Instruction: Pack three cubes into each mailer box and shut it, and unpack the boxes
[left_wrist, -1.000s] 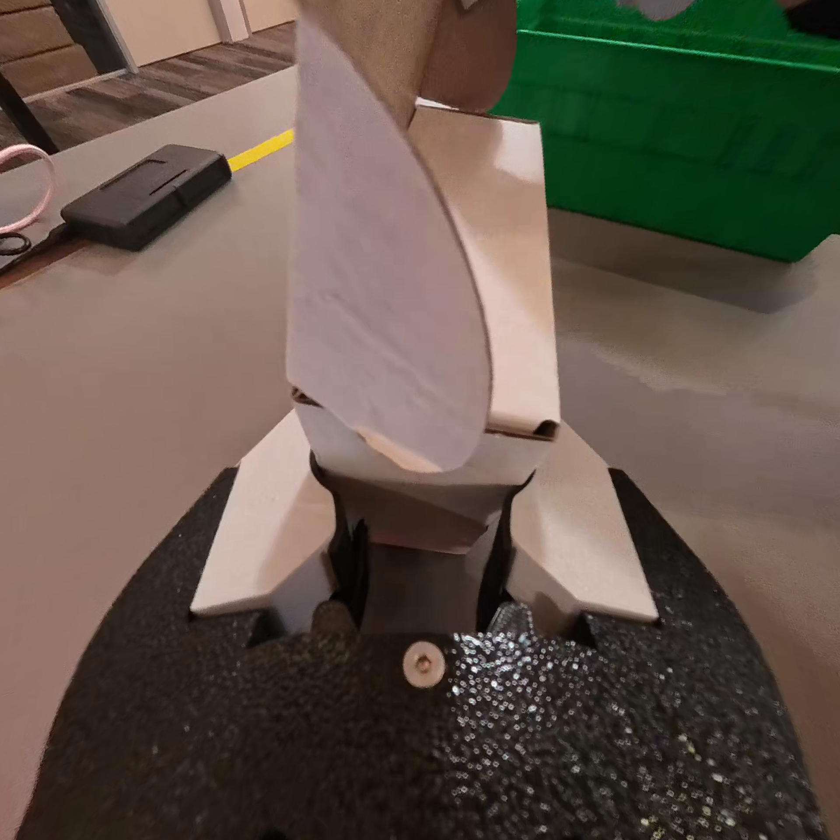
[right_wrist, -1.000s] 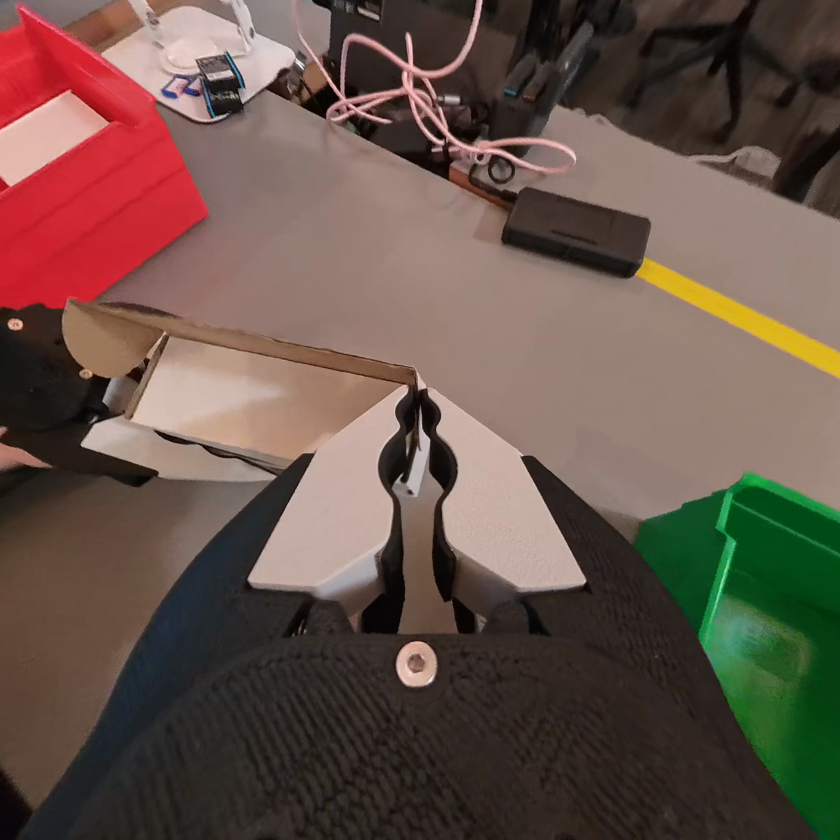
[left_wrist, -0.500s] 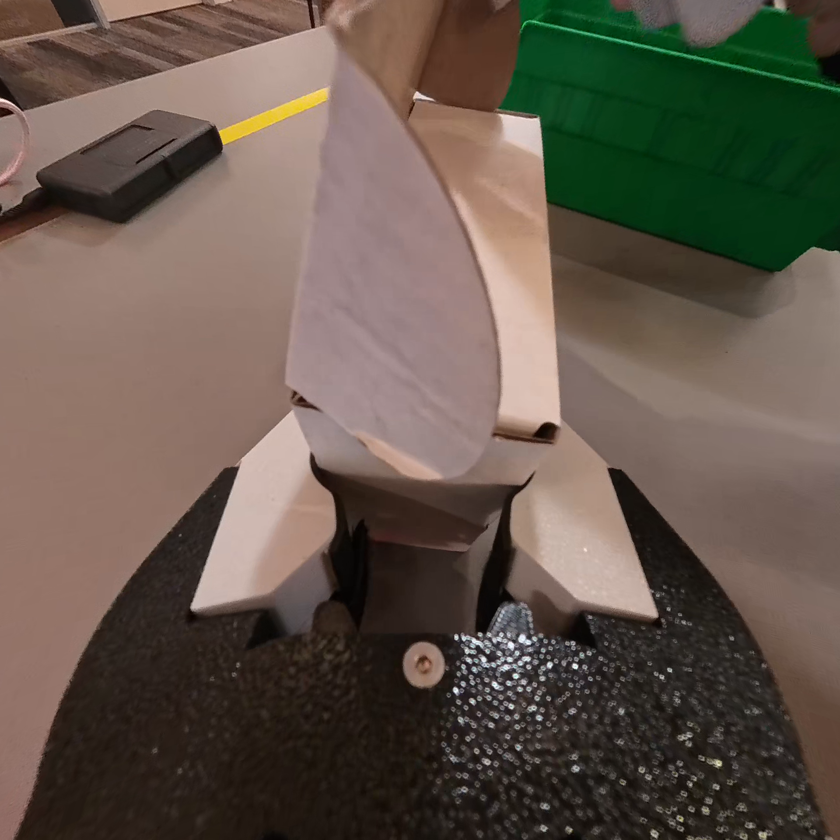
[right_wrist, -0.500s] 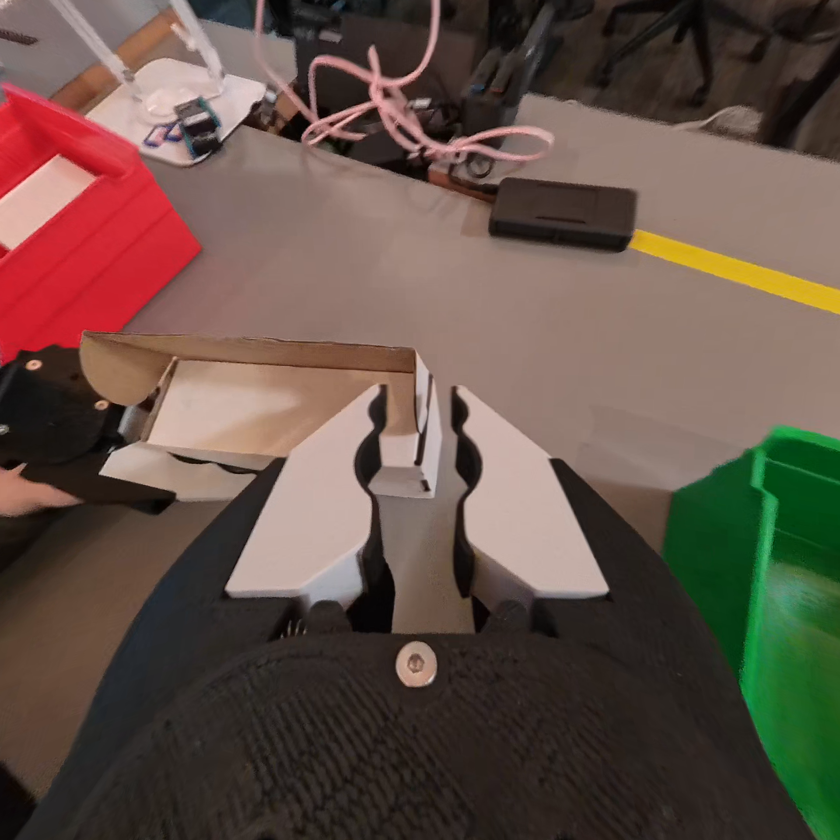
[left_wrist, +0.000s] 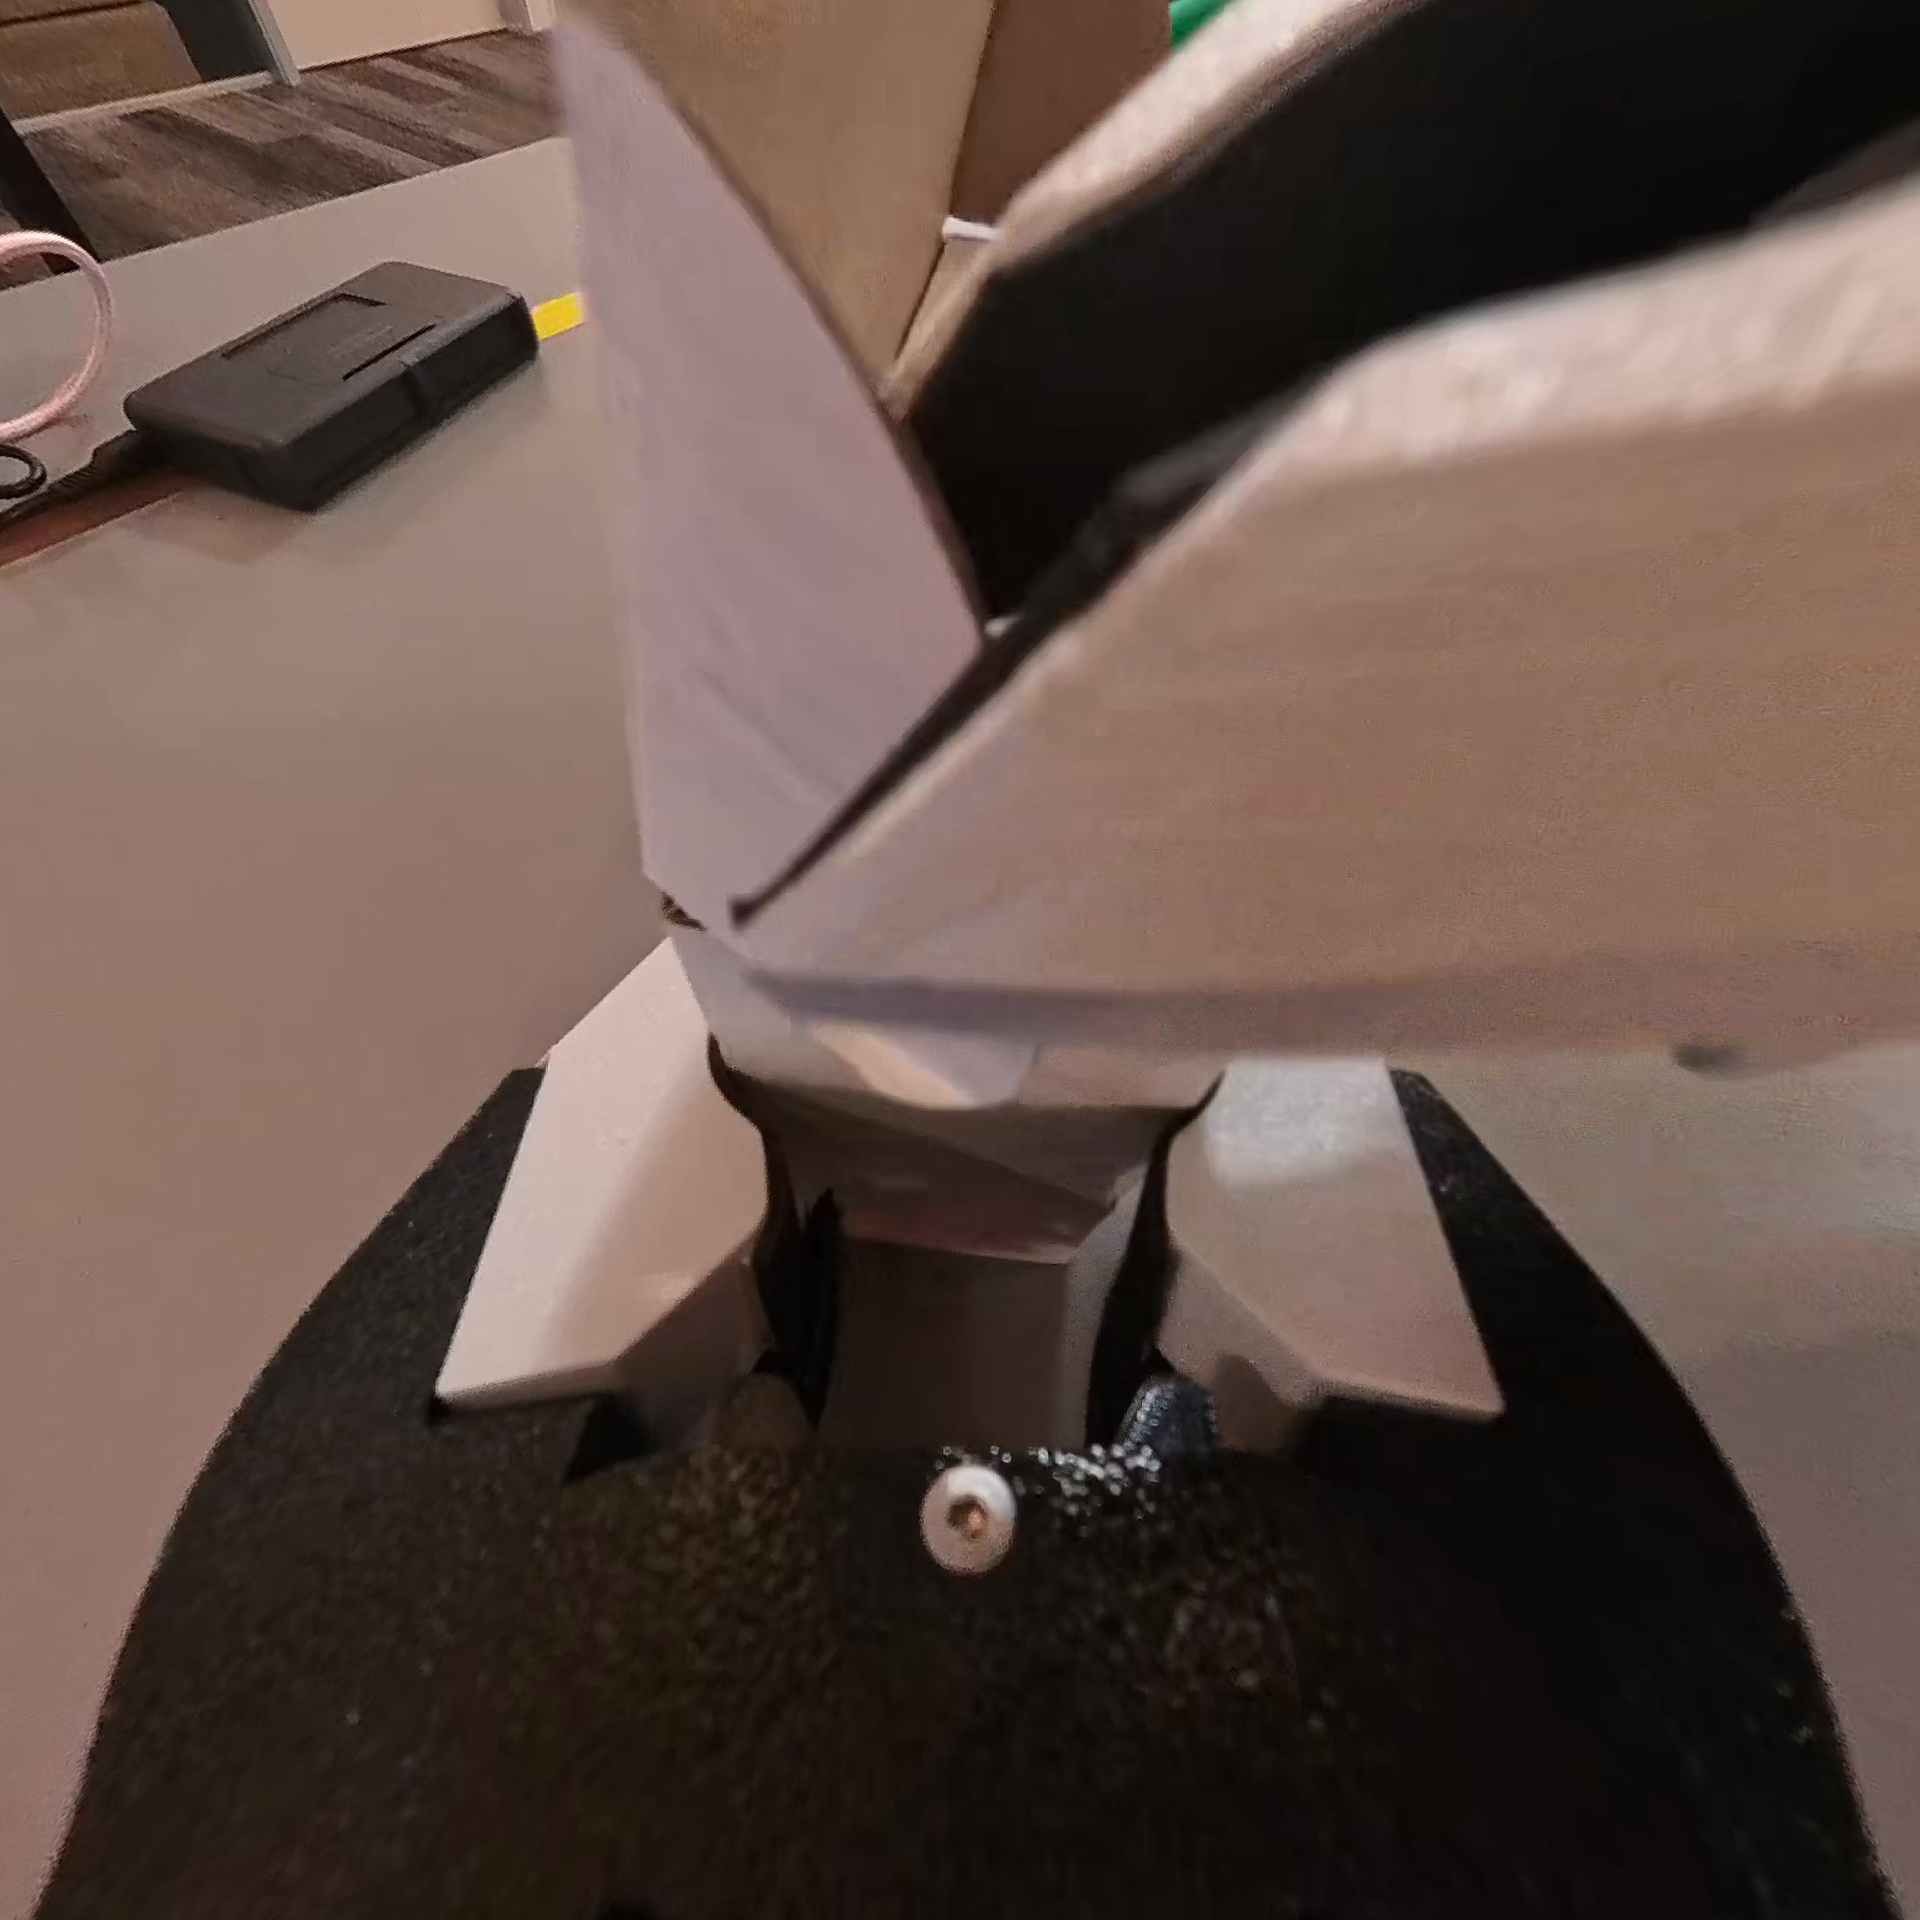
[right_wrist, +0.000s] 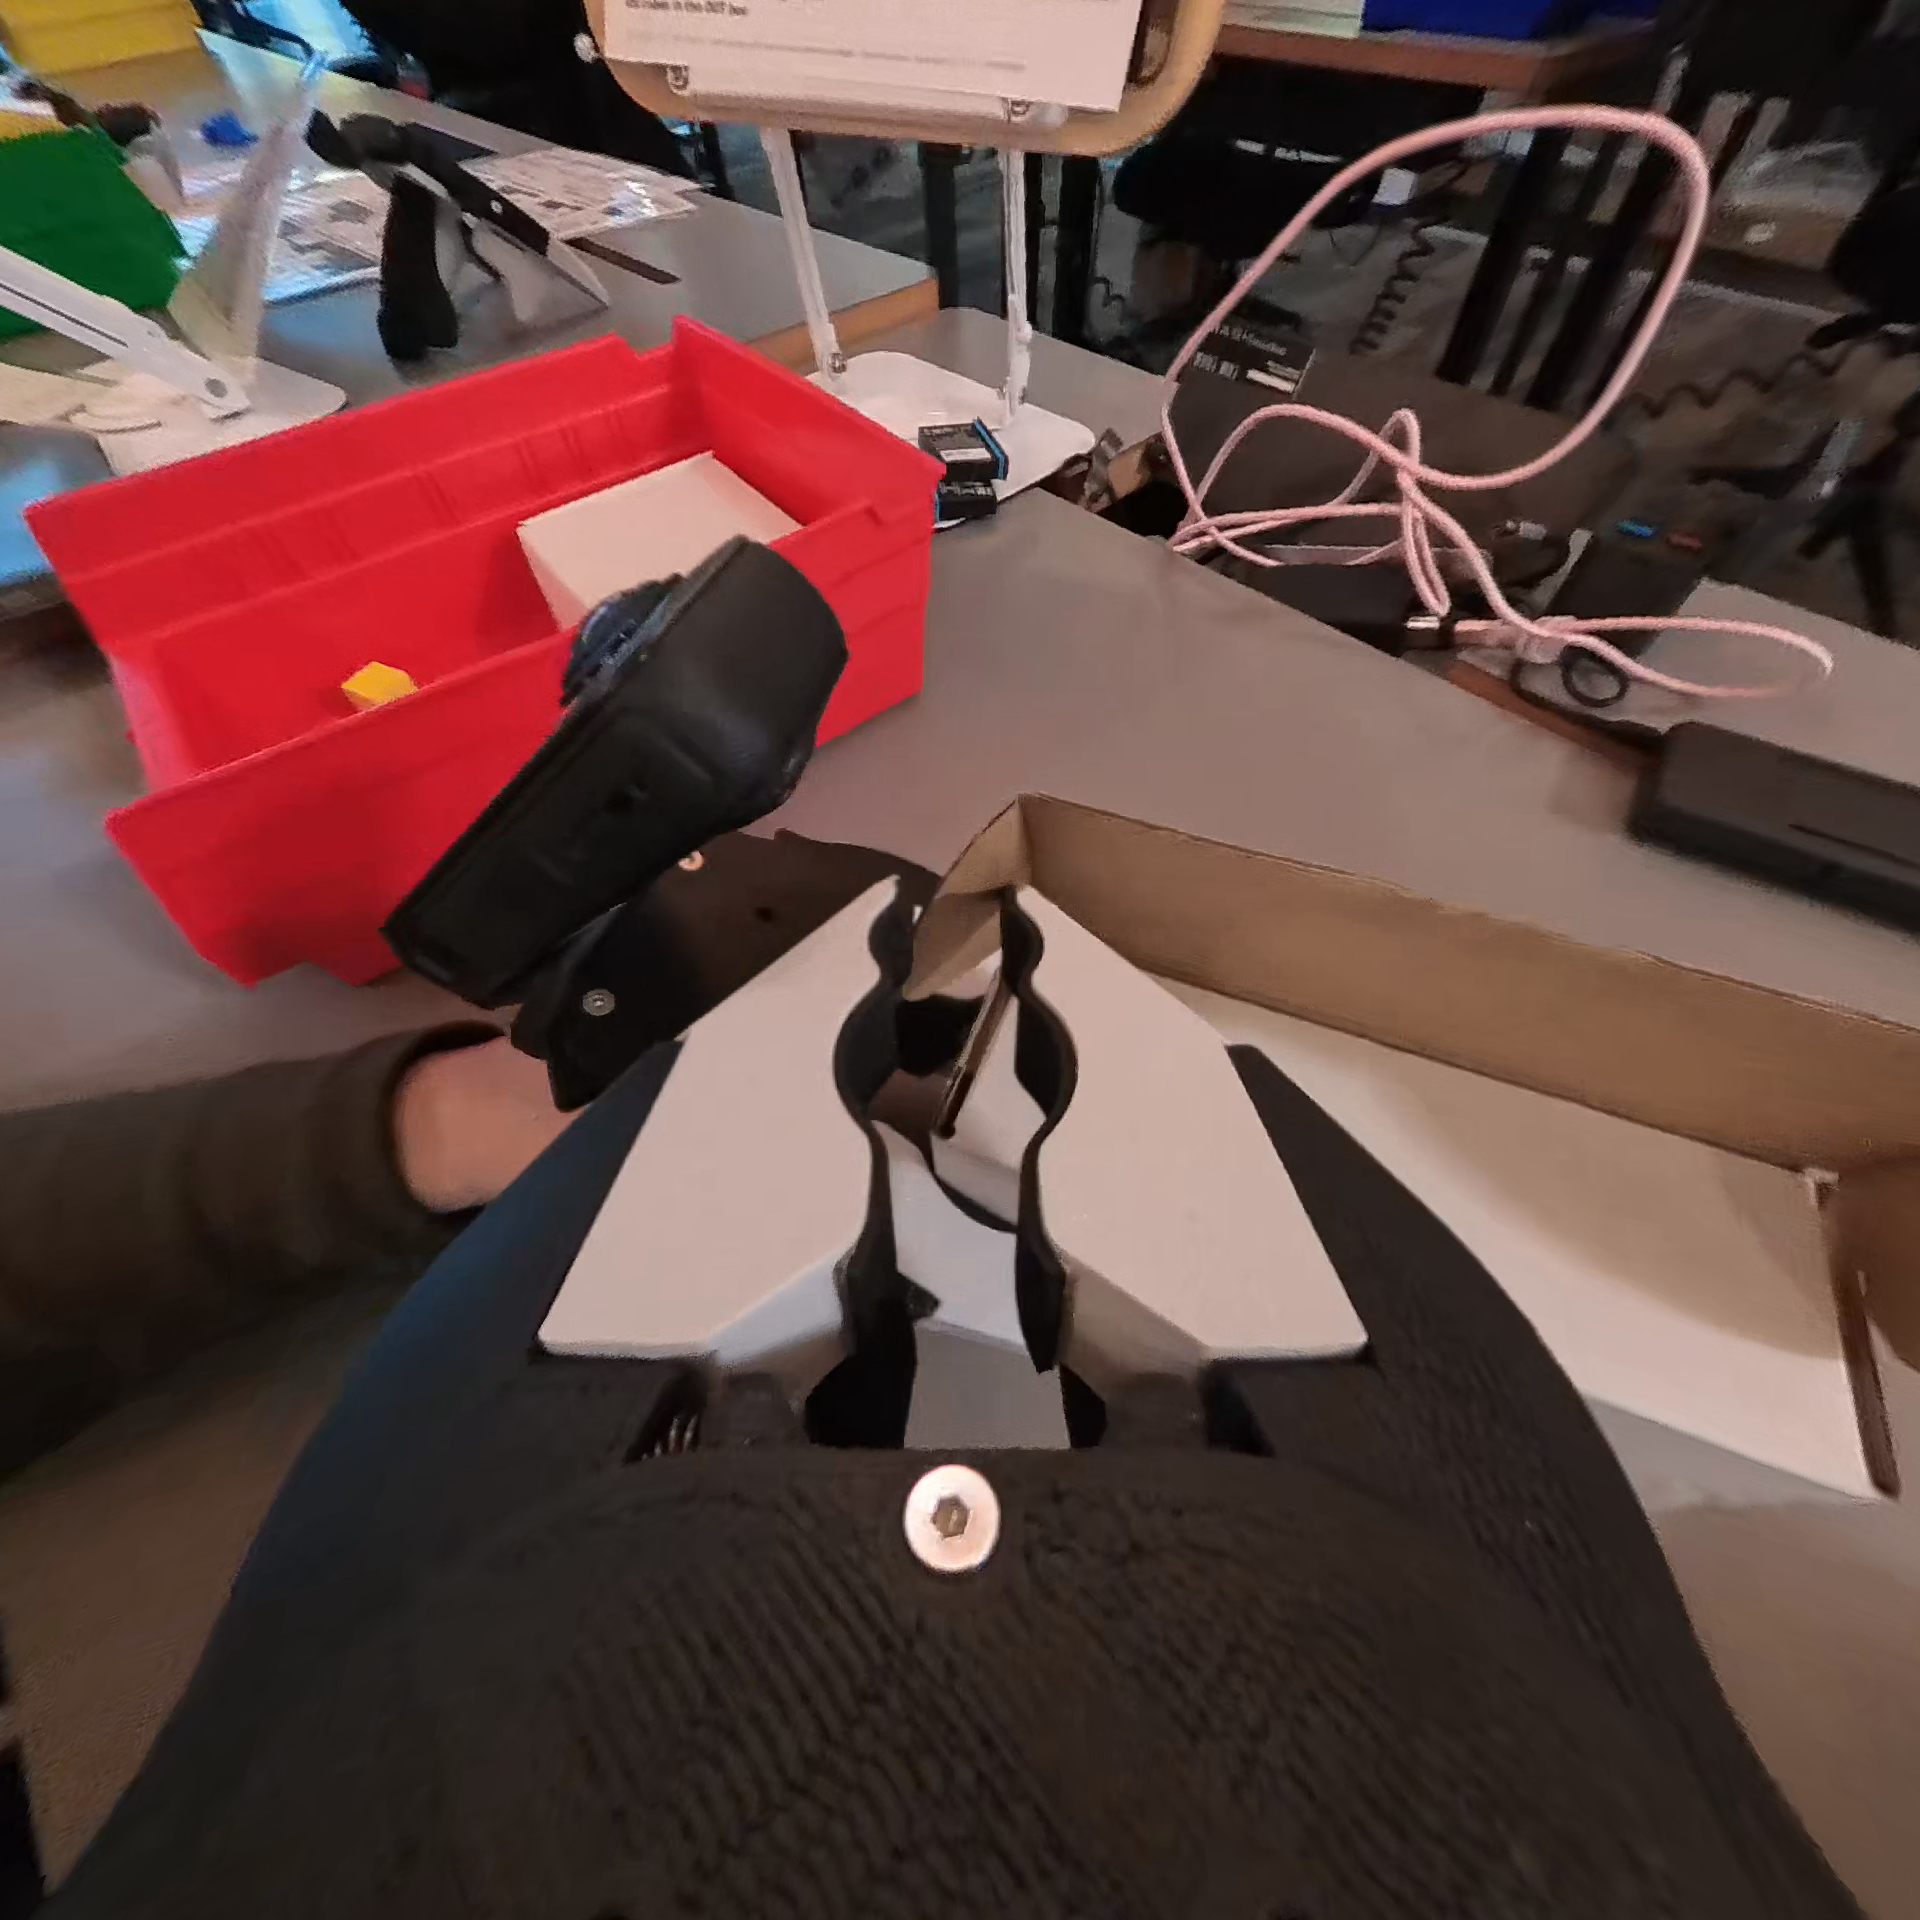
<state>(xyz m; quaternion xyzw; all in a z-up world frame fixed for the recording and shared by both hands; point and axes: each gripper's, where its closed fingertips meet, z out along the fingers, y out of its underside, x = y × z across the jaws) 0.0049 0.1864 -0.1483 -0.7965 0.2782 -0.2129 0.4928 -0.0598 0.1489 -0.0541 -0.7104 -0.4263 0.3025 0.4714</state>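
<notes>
The mailer box (right_wrist: 1455, 1039) is open and held above the grey desk (right_wrist: 1195, 665), near its middle, white outside and brown inside. The left gripper (left_wrist: 961, 1122) has its jaws set wide and clamped across one end of the box. The right gripper (right_wrist: 956, 997) has its jaws narrow, with a brown corner flap (right_wrist: 966, 935) of the box standing between the fingers; firm pad contact on the flap cannot be confirmed. No cube is visible inside the box. To the far left stands a red bin (right_wrist: 468, 644) containing a white box (right_wrist: 644, 540) and a yellow cube (right_wrist: 376, 686). A black device (right_wrist: 1777, 821) lies at the far right. Risk: a narrow bite on thin cardboard may slip or crease the flap, and opposing pulls from both grippers may tear the corner or twist the box.
</notes>
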